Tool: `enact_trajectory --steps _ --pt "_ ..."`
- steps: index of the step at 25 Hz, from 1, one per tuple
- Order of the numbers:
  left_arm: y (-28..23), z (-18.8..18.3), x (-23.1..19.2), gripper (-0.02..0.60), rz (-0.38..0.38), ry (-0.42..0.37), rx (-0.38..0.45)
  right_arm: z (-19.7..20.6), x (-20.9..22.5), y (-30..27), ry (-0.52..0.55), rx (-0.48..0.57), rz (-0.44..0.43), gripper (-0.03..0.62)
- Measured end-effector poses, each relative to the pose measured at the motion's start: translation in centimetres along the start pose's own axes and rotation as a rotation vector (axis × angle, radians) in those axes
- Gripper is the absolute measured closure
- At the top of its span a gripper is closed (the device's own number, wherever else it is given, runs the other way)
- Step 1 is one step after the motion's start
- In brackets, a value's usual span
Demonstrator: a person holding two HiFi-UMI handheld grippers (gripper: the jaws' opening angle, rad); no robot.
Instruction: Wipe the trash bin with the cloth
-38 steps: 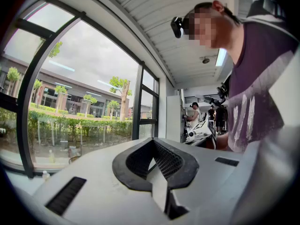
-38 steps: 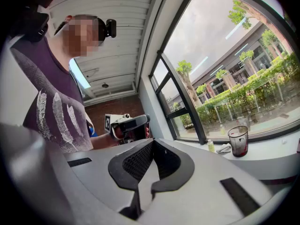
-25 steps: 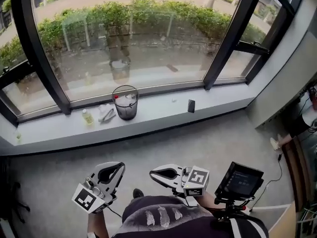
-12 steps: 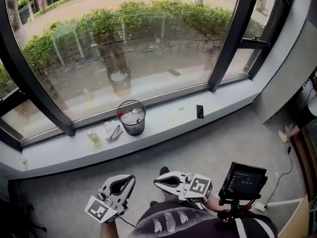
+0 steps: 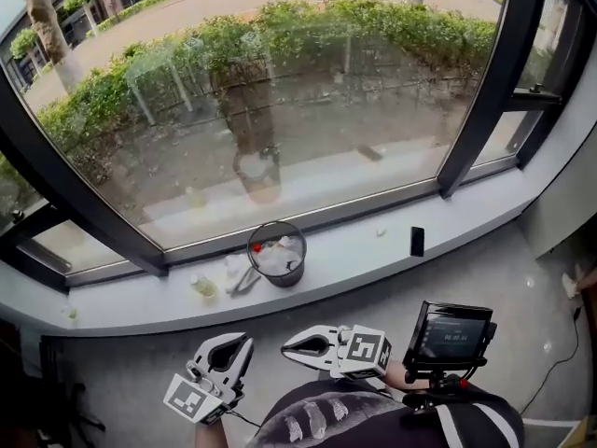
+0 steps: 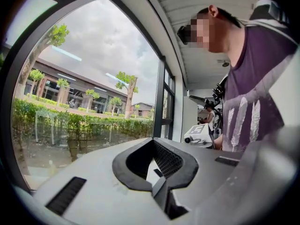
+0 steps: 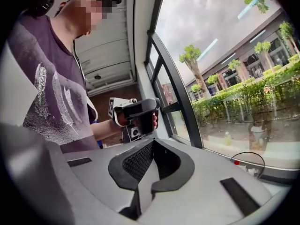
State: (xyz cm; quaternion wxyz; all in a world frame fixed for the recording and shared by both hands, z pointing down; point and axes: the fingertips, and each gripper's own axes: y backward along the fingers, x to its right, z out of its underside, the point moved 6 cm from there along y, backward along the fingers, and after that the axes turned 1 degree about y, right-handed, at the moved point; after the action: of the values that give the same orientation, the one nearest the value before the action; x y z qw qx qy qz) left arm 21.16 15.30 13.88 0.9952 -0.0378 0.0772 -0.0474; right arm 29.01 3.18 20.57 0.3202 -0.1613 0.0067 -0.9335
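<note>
Midway along the grey window sill [image 5: 448, 234] stands the trash bin [image 5: 277, 255], a white wad [image 5: 233, 265] just beside it on its left. Well apart from the sill's front edge, the left gripper [image 5: 241, 343] and right gripper [image 5: 291, 346] hang side by side, both with jaws closed on nothing.

I see a smoky dark trash bin [image 5: 277, 267], pale grey sill [image 5: 466, 227], light grey left gripper [image 5: 241, 343] and right gripper [image 5: 287, 345] with black-and-white markers, purple white-feathered shirt [image 5: 326, 416].
</note>
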Motion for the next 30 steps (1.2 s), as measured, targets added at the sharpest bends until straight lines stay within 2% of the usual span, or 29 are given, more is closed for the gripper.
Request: enact_trajectory --steps 2,7,10,13,17,20,23,27,30 --pt "-1.3 0.1 -0.9 0.584 -0.029 -0.025 -0.020 -0.2 2.0 0.7 0.012 -0.018 -0.013 0.592" --pt "-3.4 1.3 -4.7 0.584 -0.082 -0.060 -0.155 -2.0 6.2 1.4 0.008 -0.028 0.019 0.594" --pt "-4.0 1.1 -7.7 0.584 -0.076 -0.040 -0.149 -2.2 8.0 0.1 -0.065 -0.034 0.065 0.592" --pt "-3.6 1.8 -11.8 0.584 -0.064 -0.032 -0.138 -1.2 10.2 -2.1 -0.102 -0.082 0.062 0.592" --pt "-3.9 2.7 -17.6 0.584 -0.016 -0.012 -0.107 -0.8 12.7 -4.8 -0.063 -0.156 0.099 0.594" --pt "-3.6 3.6 -21.5 0.584 -0.002 0.029 -0.088 -0.1 14.5 -6.5 -0.076 -0.208 0.152 0.594" --pt "-3.9 5.5 -25.1 0.584 -0.003 0.076 -0.099 -0.3 16.3 -8.5 -0.062 -0.279 0.197 0.594" --pt "-6.0 8.9 -29.0 0.584 -0.006 0.038 -0.168 0.0 18.3 -10.0 0.062 -0.336 0.194 0.592" --pt "-8.2 12.6 -30.8 0.584 0.001 0.034 -0.251 1.2 19.1 -9.4 0.052 -0.335 0.197 0.592"
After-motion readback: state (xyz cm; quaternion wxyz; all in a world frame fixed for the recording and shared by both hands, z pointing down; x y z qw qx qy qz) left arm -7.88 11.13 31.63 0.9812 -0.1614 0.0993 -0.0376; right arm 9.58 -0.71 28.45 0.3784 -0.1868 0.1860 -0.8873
